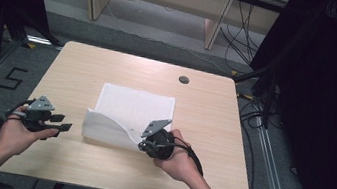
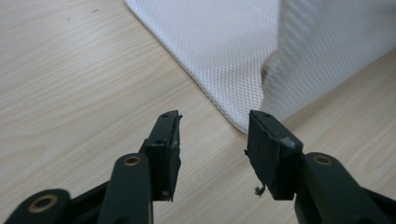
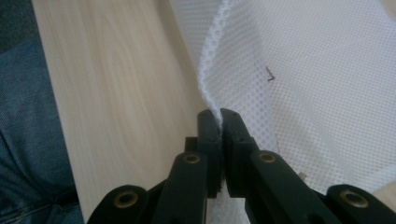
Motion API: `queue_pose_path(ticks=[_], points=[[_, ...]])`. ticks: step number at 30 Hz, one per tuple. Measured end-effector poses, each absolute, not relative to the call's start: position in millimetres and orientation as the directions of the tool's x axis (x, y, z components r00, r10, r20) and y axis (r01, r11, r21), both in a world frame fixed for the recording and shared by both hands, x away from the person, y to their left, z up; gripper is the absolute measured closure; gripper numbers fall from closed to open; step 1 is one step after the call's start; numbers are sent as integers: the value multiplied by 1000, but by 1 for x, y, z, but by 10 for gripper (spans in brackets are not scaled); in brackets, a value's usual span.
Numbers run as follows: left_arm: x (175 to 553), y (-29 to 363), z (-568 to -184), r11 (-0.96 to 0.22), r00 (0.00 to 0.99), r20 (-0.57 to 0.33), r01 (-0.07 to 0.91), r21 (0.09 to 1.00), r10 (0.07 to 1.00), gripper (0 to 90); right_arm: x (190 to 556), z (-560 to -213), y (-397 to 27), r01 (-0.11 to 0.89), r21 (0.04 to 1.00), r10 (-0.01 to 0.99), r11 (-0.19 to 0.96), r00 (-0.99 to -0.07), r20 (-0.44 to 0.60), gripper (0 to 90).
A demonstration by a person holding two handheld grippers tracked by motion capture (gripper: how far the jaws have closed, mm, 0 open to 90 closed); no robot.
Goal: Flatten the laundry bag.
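Lying on the pale wooden worktop [image 1: 204,115], the white mesh cloth [image 1: 136,107] runs its long axis from the person's edge toward the far edge, its near part folded up and over toward the far side. The right gripper [image 1: 145,144] has its fingers [image 3: 208,133] pressed together on the cloth's raised hem; its own view shows that hem running straight up and away from the fingertips, with the open weave spread to their right and a denim-clad leg off the worktop's edge to their left. The left gripper [image 1: 62,125] sits just left of the cloth with its fingers [image 2: 164,140] spread apart and nothing between them; its view shows the cloth's rounded corner just beyond the fingertips, touching neither pad.
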State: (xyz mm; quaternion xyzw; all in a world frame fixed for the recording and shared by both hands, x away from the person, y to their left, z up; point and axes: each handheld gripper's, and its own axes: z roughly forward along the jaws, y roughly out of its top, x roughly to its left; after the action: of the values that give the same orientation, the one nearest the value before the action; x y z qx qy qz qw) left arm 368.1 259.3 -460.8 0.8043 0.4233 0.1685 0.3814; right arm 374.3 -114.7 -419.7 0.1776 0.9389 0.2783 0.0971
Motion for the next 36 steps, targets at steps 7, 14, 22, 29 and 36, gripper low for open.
queue_pose_path(ticks=[7,14,22,29,36], points=[[369,260,-459,-307,557,-78,564,767,827,507,360,-434,-114,283,510,350,813,-936,-39,881],[370,253,-458,-269,548,-112,566,779,829,470,354,-451,-117,284,476,331,832,-943,-16,878],[370,237,-452,-302,605,-109,535,789,789,512,347,-467,-120,299,455,331,839,-943,9,875],[370,218,-455,-347,647,-90,515,784,757,522,345,-473,-120,309,440,332,843,-943,26,873],[368,203,-461,-388,675,-88,520,761,732,546,343,-476,-120,316,433,336,844,-941,32,848]])
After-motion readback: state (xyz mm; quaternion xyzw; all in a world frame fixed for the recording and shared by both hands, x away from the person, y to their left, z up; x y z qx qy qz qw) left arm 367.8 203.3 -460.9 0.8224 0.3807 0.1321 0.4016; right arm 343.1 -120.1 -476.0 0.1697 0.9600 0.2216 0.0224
